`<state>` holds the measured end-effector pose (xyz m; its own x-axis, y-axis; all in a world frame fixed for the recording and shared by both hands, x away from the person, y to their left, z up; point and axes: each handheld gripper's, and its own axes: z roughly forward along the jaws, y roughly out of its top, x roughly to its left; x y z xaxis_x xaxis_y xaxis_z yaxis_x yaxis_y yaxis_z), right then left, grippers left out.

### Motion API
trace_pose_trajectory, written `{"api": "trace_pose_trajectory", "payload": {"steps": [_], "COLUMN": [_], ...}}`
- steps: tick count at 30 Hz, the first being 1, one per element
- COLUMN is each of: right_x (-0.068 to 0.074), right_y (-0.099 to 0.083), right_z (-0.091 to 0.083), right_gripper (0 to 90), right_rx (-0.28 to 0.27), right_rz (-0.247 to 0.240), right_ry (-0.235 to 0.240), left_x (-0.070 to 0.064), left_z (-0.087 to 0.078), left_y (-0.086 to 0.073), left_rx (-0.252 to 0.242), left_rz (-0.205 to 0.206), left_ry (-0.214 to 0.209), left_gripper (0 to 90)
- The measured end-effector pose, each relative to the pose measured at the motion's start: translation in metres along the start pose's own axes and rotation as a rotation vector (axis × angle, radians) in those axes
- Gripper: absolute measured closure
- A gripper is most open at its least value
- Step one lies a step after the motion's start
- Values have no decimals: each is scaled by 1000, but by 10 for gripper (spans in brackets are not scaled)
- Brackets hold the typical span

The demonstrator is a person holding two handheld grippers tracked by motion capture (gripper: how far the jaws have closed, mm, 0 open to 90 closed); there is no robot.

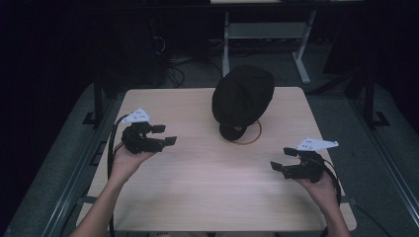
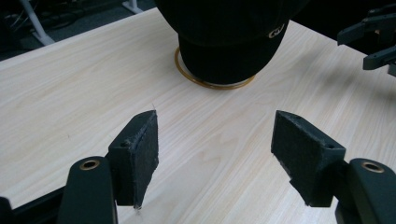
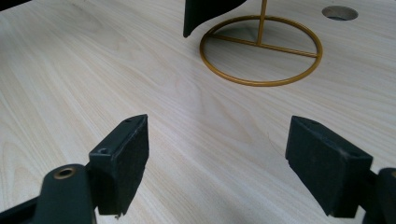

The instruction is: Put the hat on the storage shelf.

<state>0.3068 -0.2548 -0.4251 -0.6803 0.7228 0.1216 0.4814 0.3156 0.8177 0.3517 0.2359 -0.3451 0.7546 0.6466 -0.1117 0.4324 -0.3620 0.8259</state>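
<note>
**Two open grippers ahead of a cap perched on a wire stand**

A black fabric baseball cap (image 1: 243, 96) sits on a thin gold wire stand with a ring-shaped base (image 1: 253, 137), toward the twelve o'clock side of the pale wood-grain table (image 1: 207, 197), a little right of centre. Its brim (image 1: 232, 131) droops toward six o'clock, low over the ring. The left gripper (image 1: 165, 135), held at about nine o'clock from the cap, has its jaws spread wide with nothing between them; in the left gripper view the cap (image 2: 231, 39) lies straight ahead, well apart from the pads (image 2: 147, 149). The right gripper (image 1: 283, 159), at about five o'clock from the cap, is likewise wide and empty; the right gripper view looks along the table at the ring base (image 3: 261, 49), the upright rod (image 3: 263, 21) and one hanging edge of the cap (image 3: 205, 14).

The step in hand appears to be the approach to lift the cap off its stand. To do it well, each gripper should probably close on a firm part, the brim or the lower band of the crown, rather than the soft top. Lifting straight up along the rod would likely keep the light stand from tipping or dragging. Closing both sides together should keep the cap level.
</note>
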Motion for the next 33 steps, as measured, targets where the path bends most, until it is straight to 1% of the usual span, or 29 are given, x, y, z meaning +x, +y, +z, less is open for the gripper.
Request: {"api": "trace_pose_trajectory", "payload": {"steps": [5,12,21,26,28,33], "right_x": [0,1,2,1,2,1], "right_y": [0,0,0,-1,-1,-1], "right_z": [0,1,1,1,1,1], "right_gripper": [213,213,211,211,211,211], "right_rx": [0,7,9,10,10,11], "right_rz": [-1,3,2,3,-1,-4], "right_ry": [1,3,2,1,0,-1], "left_x": [-1,-3,-6,-8,-8,-10], "left_z": [0,1,1,3,3,5], "left_y": [-7,-16,-24,-29,-32,-40], "left_rx": [-6,-1,-2,7,15,16], "left_rz": [-8,-11,-9,-16,-11,-21], "left_ry": [1,-1,-3,-9,-8,-10], "left_gripper": [313,309,300,297,296,296]}}
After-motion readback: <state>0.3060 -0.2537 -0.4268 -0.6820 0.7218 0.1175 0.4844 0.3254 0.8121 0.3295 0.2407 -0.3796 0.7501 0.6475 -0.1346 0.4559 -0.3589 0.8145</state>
